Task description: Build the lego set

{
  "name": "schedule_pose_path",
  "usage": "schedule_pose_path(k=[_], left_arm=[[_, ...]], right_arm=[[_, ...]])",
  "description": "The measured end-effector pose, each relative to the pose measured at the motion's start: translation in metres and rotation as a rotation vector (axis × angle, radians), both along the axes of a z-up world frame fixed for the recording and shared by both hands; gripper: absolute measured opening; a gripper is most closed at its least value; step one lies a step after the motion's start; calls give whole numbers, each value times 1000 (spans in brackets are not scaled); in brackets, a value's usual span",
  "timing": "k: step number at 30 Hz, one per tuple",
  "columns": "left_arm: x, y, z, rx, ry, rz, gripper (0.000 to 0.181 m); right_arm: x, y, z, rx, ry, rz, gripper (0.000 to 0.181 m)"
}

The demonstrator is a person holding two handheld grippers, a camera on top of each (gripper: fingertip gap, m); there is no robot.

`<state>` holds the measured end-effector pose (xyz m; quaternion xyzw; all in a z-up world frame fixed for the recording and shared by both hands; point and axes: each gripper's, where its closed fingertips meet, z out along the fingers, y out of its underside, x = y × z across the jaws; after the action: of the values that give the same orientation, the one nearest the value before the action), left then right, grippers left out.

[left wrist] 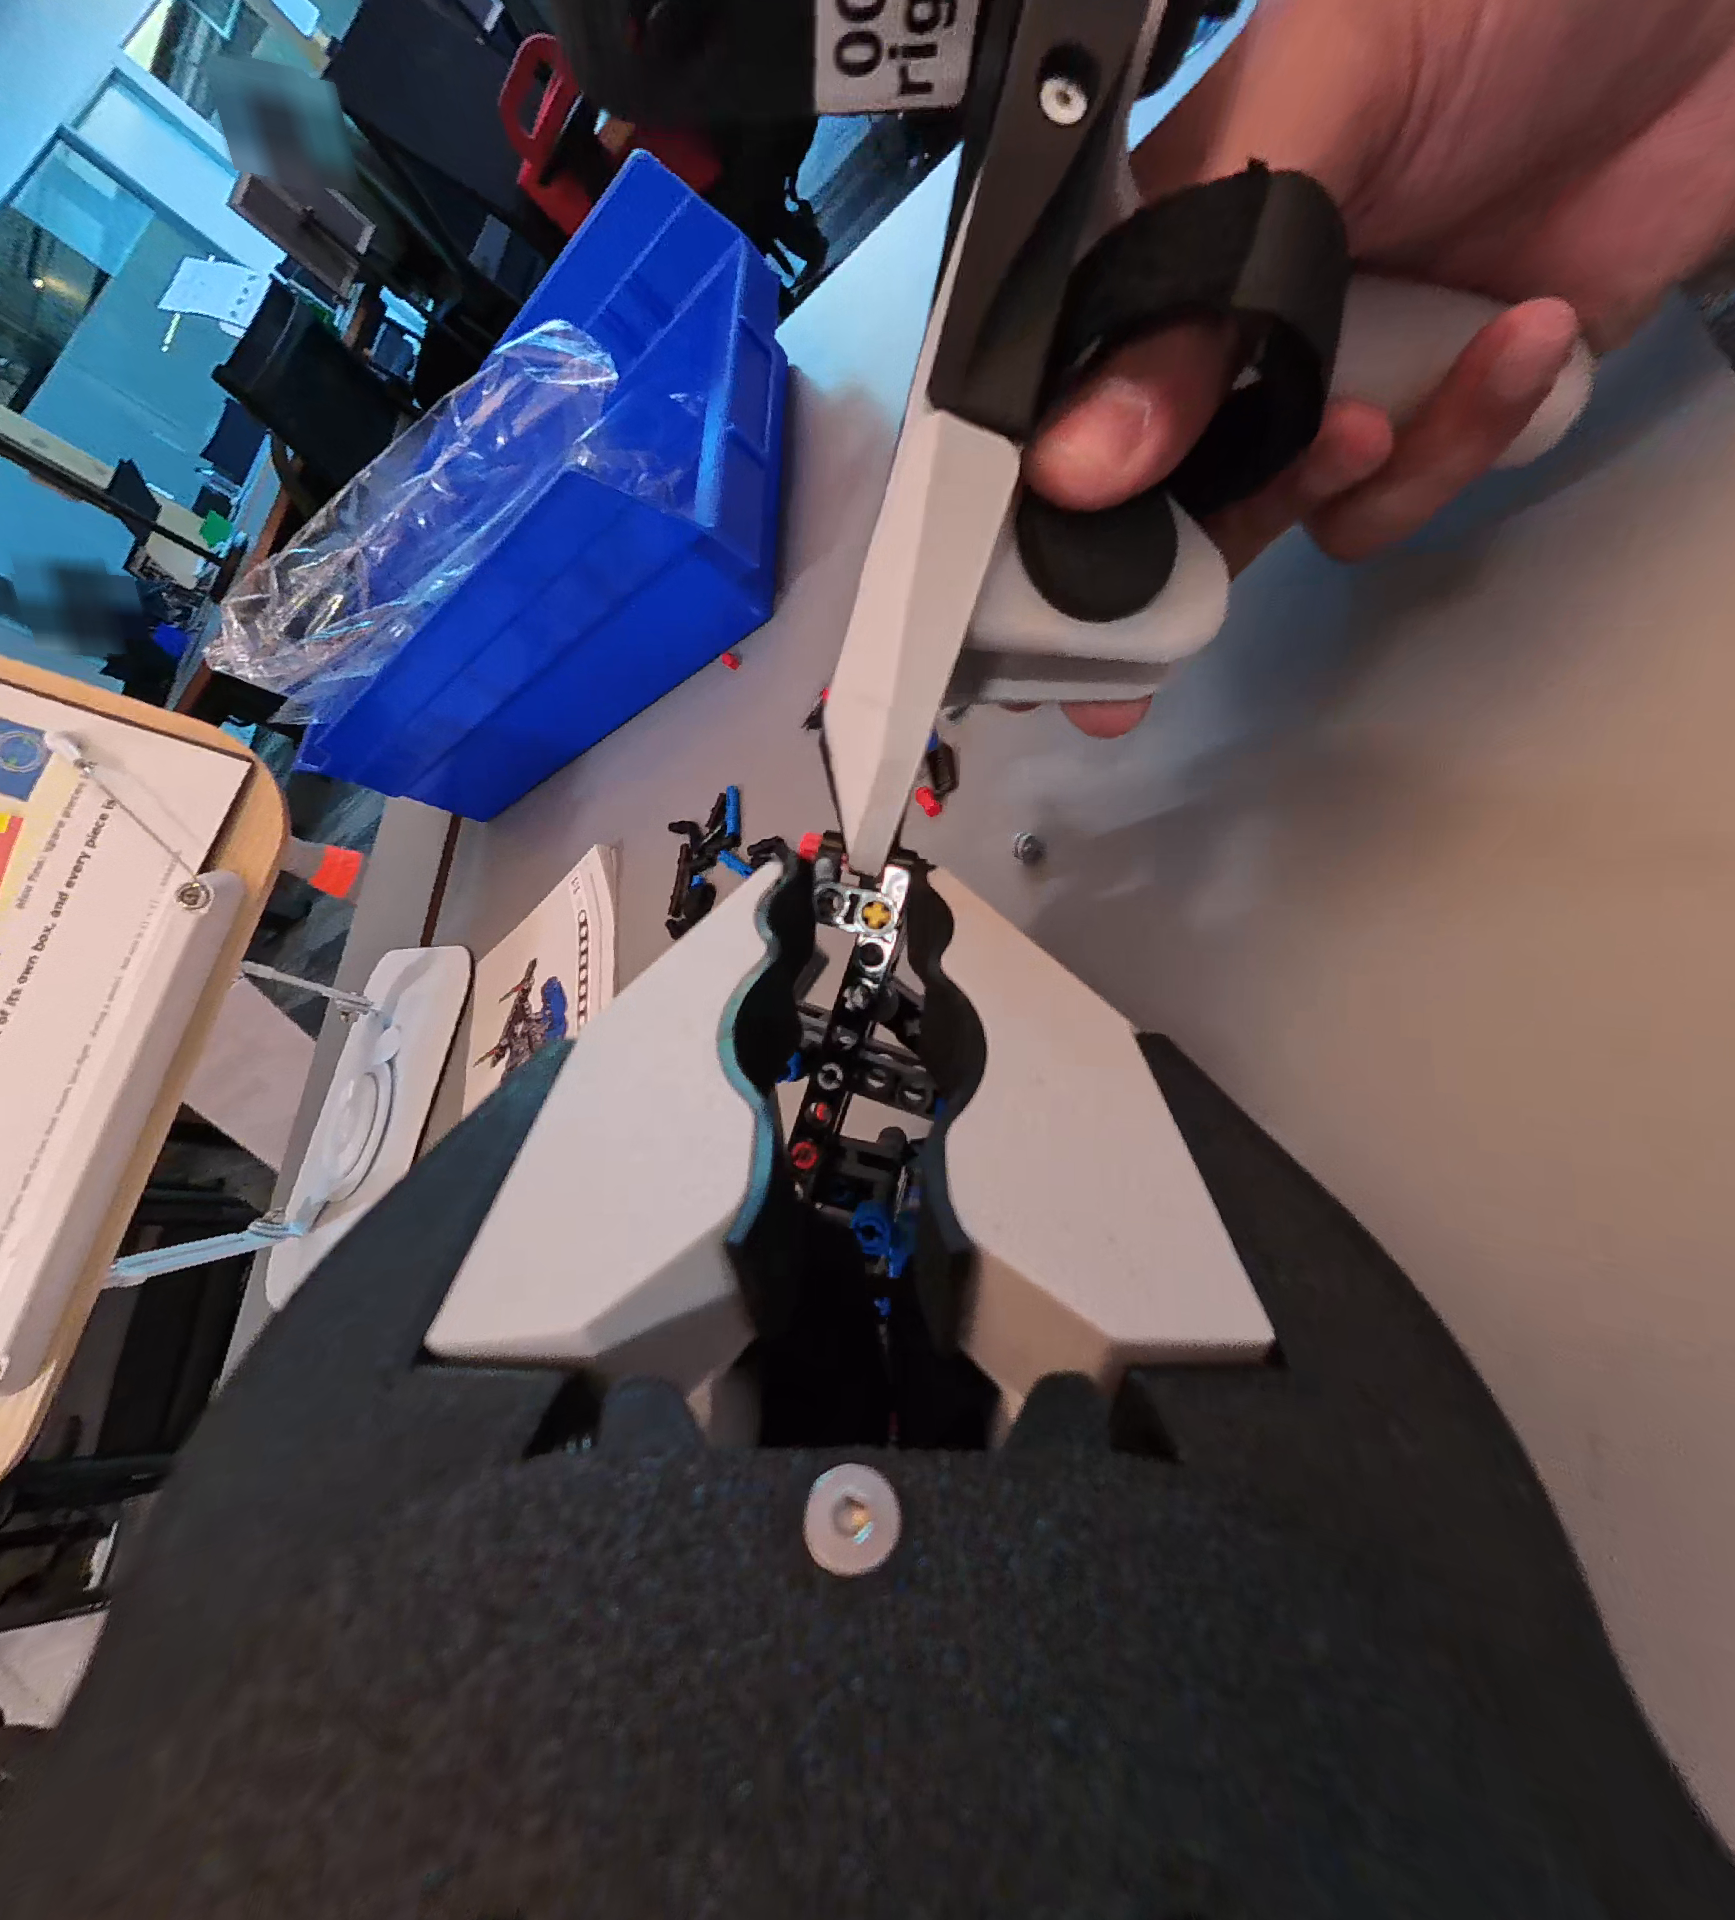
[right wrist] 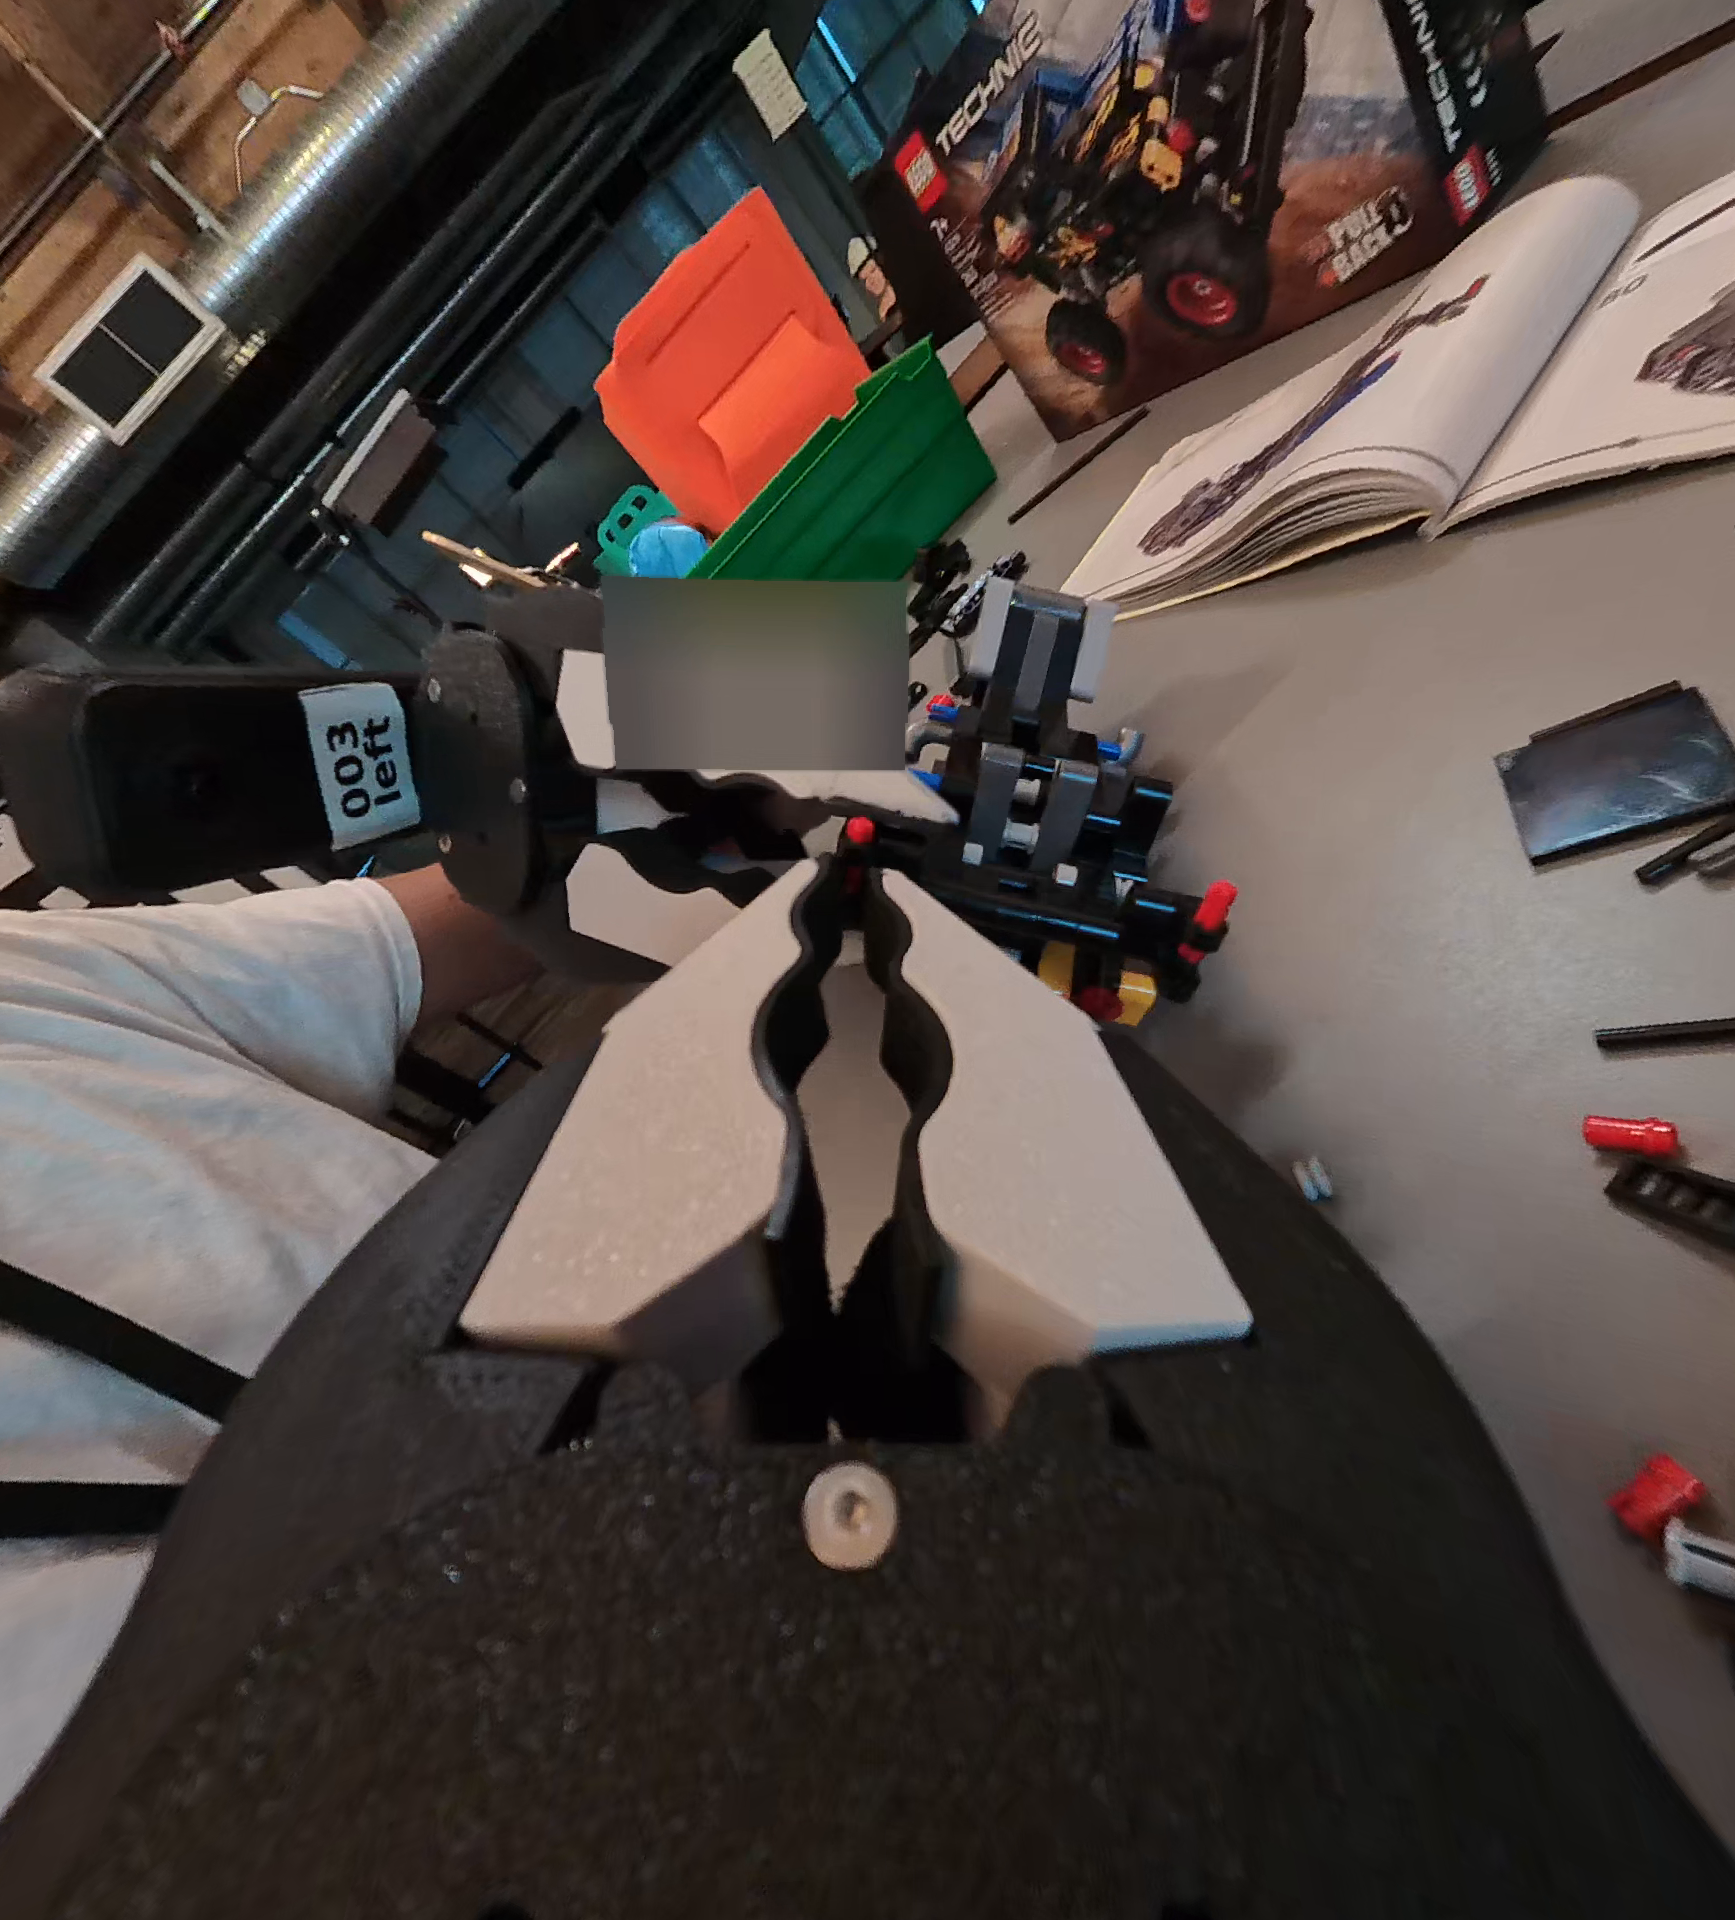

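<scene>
1. Left gripper (left wrist: 858, 914) clamped the black lego assembly (left wrist: 858, 1049) between its jaws, above the grey table (left wrist: 1465, 935).
2. Right gripper (right wrist: 855, 888) pinched a small red pin (right wrist: 857, 831) at its tips, touching the assembly.
3. Loose pieces (right wrist: 1694, 1195) lay on the table.

The partly built model (right wrist: 1060, 831) stands on the table (right wrist: 1465, 935); the open booklet (right wrist: 1465, 395) lies behind it, the box (right wrist: 1206, 187) farther back; loose pieces (right wrist: 1694, 1195) lie scattered to its right; a bin (right wrist: 842, 488) sits behind-left.
</scene>
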<state>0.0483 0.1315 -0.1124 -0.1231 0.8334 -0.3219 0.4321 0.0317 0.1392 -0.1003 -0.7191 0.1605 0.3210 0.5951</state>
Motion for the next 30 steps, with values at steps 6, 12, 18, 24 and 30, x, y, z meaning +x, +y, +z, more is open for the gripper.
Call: schedule_pose_path(k=[6,12,18,24,30], left_arm=[[4,3,2,-6,-22,33,14],[7,5,7,-16,-50,62,15],[5,6,9,6,-51,7,15],[-13,0,21,30,-35,-83,15],[-29,-4,27,-37,45,-150,15]], right_arm=[[4,3,2,33,-2,-59,1],[9,5,8,83,-67,-152,1],[4,5,9,86,-88,-71,2],[3,-13,41,174,-442,-27,15],[-16,-14,51,105,-809,35,17]])
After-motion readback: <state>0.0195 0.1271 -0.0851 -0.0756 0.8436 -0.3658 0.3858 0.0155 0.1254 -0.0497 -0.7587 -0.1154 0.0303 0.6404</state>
